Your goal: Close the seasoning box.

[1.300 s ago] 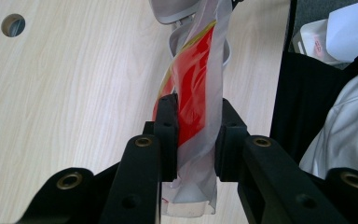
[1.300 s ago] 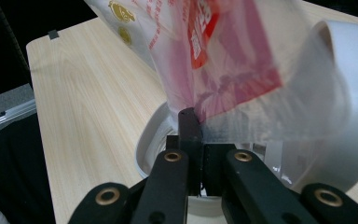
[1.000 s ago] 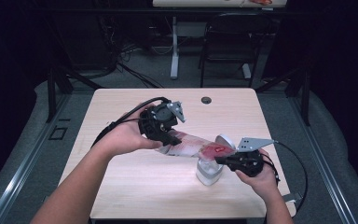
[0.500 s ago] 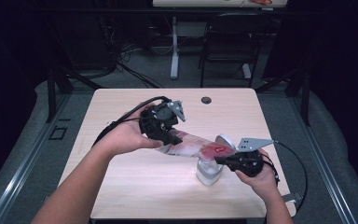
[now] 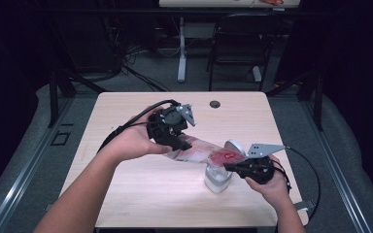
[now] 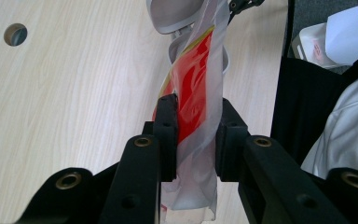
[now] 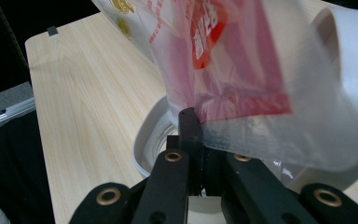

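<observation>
A clear plastic bag [image 5: 201,150] with red print stretches between my two grippers above the wooden table [image 5: 126,184]. My left gripper [image 5: 177,144] is shut on the bag's twisted end; in the left gripper view the pads [image 6: 168,126] press on the bag [image 6: 196,79] from both sides. My right gripper [image 5: 231,167] is shut on the bag's other edge [image 7: 233,60], its jaws tight together [image 7: 196,122]. Right under that end stands a white round container [image 5: 217,179] with its lid [image 5: 234,145] tipped open. The container's rim [image 7: 142,140] curves beside the right jaws.
A cable hole [image 5: 215,104] sits near the table's far edge. A black chair [image 5: 238,43] and a table leg [image 5: 181,53] stand on the floor beyond. Cables trail from both grippers. White packets [image 6: 326,39] lie off the table's side.
</observation>
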A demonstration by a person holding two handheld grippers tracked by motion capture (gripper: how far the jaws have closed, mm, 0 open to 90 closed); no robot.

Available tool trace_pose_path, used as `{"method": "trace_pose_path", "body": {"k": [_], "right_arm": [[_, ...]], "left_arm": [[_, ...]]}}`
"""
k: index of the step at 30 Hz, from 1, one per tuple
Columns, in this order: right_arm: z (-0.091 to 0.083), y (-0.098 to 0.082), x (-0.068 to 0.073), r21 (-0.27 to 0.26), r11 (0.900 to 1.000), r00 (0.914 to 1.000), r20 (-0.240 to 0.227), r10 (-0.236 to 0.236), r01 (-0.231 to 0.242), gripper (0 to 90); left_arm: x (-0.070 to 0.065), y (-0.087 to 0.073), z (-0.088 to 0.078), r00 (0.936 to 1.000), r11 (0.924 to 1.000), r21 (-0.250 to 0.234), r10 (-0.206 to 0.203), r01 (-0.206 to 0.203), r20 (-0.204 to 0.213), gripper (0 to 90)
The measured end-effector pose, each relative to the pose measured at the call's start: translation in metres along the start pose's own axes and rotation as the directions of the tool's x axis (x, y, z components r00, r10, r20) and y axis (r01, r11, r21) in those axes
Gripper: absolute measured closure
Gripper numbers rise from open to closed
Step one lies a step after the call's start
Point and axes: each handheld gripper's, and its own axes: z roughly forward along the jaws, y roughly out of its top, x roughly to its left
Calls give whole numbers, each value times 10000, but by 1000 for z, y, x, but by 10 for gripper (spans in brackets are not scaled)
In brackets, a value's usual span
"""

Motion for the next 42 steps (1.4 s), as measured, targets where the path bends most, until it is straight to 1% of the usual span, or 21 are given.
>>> {"method": "trace_pose_path", "body": {"k": [9, 13, 20, 33, 38, 39, 40, 42], "right_arm": [[0, 0, 0, 38, 10000, 10000, -6, 13, -13, 899], [1, 0, 0, 12, 10000, 10000, -23, 57, -57, 899], [1, -1, 0, 80, 10000, 10000, -4, 31, -31, 900], [0, -1, -1, 141, 9999, 10000, -34, 83, -82, 899], [-1, -1, -1, 159, 9998, 10000, -32, 76, -75, 899], [-2, -1, -1, 174, 9998, 10000, -61, 58, -57, 899], [-2, -2, -1, 169, 9998, 10000, -37, 64, -63, 899], [-3, -2, -1, 187, 9998, 10000, -40, 51, -50, 899]], "left_arm": [[0, 0, 0, 10000, 9999, -77, -79, 80, 47, 748], [1, 1, 0, 10000, 10000, -44, 16, -15, 63, 748], [1, 3, 0, 10000, 9999, -127, -18, 18, 35, 747], [-1, 7, 0, 9999, 9999, -76, 146, -146, 30, 749], [-1, 7, 1, 10000, 9999, -139, 75, -74, 63, 749], [-1, 8, 1, 9999, 9998, -157, 96, -95, 66, 749], [-1, 8, 0, 9998, 9998, -71, 184, -184, 89, 749], [-2, 9, 1, 9999, 9998, -161, 126, -124, 109, 749]]}}
